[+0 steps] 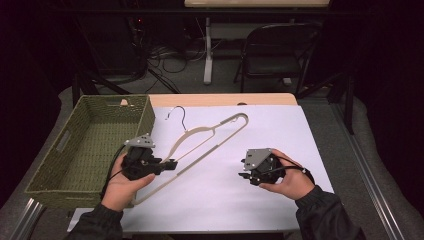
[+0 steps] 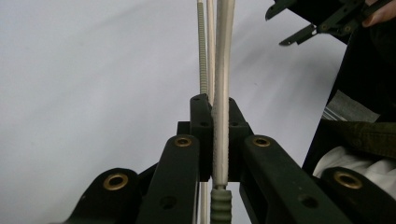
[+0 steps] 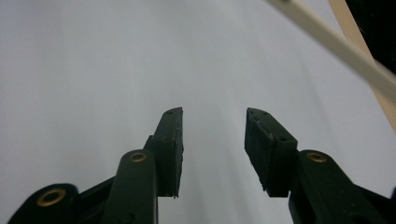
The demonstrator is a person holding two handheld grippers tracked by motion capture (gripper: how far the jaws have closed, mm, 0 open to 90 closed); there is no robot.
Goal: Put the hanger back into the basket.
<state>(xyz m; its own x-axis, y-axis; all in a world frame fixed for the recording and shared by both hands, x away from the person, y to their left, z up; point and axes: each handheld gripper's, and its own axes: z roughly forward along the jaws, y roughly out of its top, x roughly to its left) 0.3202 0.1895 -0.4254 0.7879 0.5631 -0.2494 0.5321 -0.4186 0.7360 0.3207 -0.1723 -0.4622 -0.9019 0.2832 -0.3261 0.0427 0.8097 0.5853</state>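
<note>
My left claw grips the cream hanger near the bench's left edge; my empty right claw gapes, so I should lift steadily toward the basket.

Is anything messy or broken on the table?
Nothing looks broken or spilled. The cream hanger is tilted because the left gripper clamps one end. The green wicker basket hangs slightly over the table's left edge.
</note>
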